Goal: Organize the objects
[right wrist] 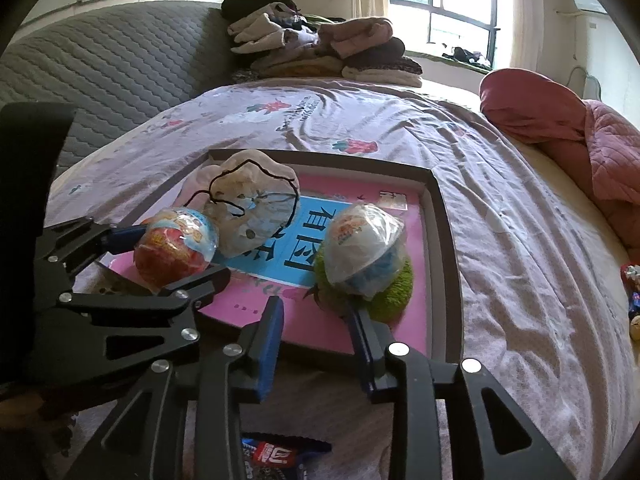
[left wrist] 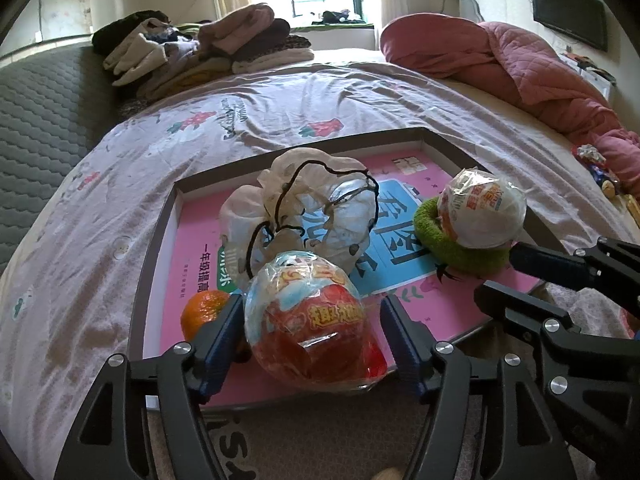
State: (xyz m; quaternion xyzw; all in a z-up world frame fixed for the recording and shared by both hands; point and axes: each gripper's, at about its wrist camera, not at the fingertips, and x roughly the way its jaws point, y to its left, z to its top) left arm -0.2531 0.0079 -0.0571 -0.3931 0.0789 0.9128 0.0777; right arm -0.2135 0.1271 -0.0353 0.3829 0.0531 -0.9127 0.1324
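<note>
on the bed, my left gripper (left wrist: 312, 332) has its fingers spread around the red toy egg (left wrist: 312, 320) in the tray (left wrist: 160, 236); my right gripper (right wrist: 316, 328) is open just short of the white toy egg (right wrist: 362, 248) on a green ring (right wrist: 394, 288).

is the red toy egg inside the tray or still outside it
Inside: the red toy egg sits over the tray's pink floor, between the left gripper's fingers.

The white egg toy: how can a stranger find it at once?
On the bed lies a shallow tray with a pink book inside. The white egg sits on a green ring at the tray's right side; the other egg is red.
</note>
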